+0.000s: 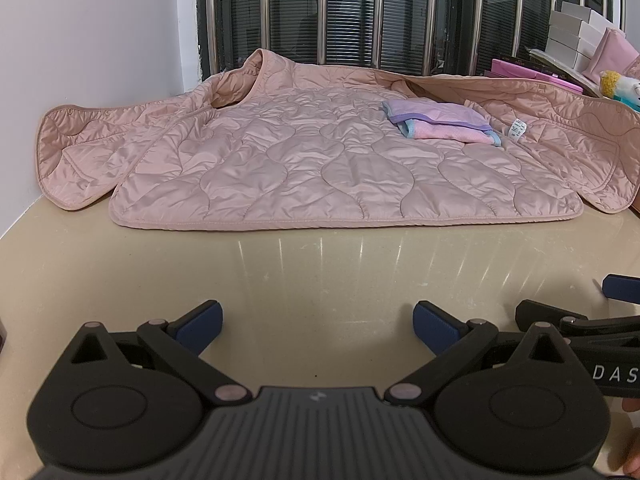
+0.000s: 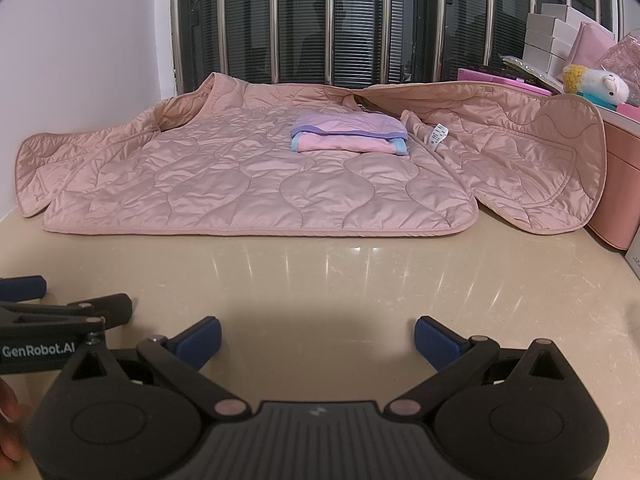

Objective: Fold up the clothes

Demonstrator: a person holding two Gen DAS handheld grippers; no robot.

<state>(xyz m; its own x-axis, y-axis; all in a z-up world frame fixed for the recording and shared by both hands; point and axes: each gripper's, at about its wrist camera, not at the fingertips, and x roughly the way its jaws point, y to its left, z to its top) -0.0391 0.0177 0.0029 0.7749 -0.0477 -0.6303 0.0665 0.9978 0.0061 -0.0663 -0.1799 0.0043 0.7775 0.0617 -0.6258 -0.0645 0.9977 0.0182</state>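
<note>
A pink quilted jacket [image 1: 304,160] [image 2: 256,184] lies spread flat on the beige tabletop [image 1: 320,272], collar at the back left and both front panels opened outward. A small folded pink and purple cloth [image 1: 440,122] [image 2: 350,134] rests on the jacket's lining toward the right. My left gripper [image 1: 318,326] hovers over bare table well in front of the jacket hem, open and holding nothing. My right gripper [image 2: 318,338] sits beside it at the same distance, also open and holding nothing. Each view shows the other gripper at its edge.
A white wall [image 1: 92,32] bounds the table at the left and a barred dark window [image 1: 360,12] runs behind. At the right stand white boxes [image 2: 548,36], pink boxes [image 2: 612,192] and a plush toy [image 2: 600,82]. Bare tabletop lies between grippers and jacket.
</note>
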